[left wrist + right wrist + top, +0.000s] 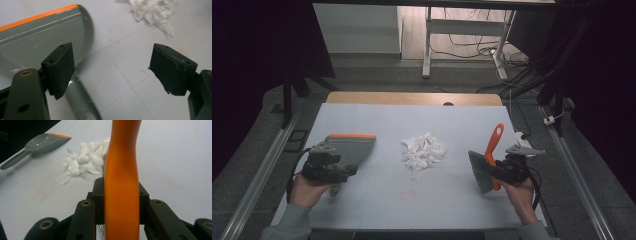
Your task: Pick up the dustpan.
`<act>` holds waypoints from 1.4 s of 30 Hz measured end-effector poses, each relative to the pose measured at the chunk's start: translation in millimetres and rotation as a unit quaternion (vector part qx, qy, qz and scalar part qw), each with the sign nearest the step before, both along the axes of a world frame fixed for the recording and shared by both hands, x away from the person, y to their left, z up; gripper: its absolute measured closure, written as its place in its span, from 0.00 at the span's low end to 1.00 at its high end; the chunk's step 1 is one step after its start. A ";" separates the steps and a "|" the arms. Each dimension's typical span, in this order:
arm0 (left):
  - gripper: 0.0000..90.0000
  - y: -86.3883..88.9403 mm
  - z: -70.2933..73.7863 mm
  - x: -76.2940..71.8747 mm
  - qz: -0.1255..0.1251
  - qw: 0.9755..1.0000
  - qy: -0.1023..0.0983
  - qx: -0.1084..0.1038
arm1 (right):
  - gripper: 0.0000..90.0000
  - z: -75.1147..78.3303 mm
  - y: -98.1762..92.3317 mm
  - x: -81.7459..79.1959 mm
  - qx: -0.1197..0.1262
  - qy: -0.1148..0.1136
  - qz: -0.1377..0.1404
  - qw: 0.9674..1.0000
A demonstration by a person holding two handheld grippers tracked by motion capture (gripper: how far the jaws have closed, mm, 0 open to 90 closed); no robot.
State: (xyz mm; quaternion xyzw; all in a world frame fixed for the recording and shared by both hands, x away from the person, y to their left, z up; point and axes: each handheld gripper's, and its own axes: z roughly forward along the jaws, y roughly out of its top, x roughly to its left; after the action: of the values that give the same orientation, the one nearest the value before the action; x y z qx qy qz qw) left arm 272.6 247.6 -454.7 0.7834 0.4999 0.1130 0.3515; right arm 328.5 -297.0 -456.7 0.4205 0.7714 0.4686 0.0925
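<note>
A grey dustpan (352, 146) with an orange front lip lies on the left of the pale table (452, 200). My left gripper (348, 170) hovers just behind it, jaws wide open. In the left gripper view the pan (42, 37) is at the upper left, its handle (80, 100) runs under my left gripper (112, 57), and nothing is between the pads. My right gripper (498, 171) is shut on the orange handle of a hand brush (493, 145), grey bristles pointing down-left. The handle (121, 170) stands upright between the jaws of that gripper (121, 188). Crumpled white paper scraps (424, 150) lie mid-table.
The scrap pile (153, 11) lies ahead of the left gripper, to the right of the pan. In the right gripper view, the pile (82, 162) and the dustpan (46, 141) lie to the left. A wooden strip (412, 98) borders the table's far edge; metal rails (257, 180) flank both sides.
</note>
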 end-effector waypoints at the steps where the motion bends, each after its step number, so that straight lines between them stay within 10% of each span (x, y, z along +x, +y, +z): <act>1: 0.23 2.5 -0.4 1.2 0.010 1.000 0.002 0.001 | 0.78 0.0 0.0 0.0 0.000 0.000 0.000 1.000; 13: 0.21 19.2 -25.8 7.9 0.071 0.996 0.053 0.019 | 0.78 -3.3 2.4 0.7 -0.009 0.004 0.002 1.000; 28: 0.21 17.0 -58.0 19.5 0.076 0.991 0.108 0.021 | 0.78 -3.5 1.5 0.5 -0.005 0.007 0.002 1.000; 42: 0.35 17.6 -70.3 28.1 0.119 0.987 0.108 0.019 | 0.78 -3.6 2.5 1.1 -0.012 0.008 -0.002 1.000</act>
State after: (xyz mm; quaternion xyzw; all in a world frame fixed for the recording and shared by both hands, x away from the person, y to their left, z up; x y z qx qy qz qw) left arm 300.7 265.1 -525.0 0.7328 0.6219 0.0785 0.2646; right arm 329.6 -294.5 -460.4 0.4247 0.7769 0.4557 0.0921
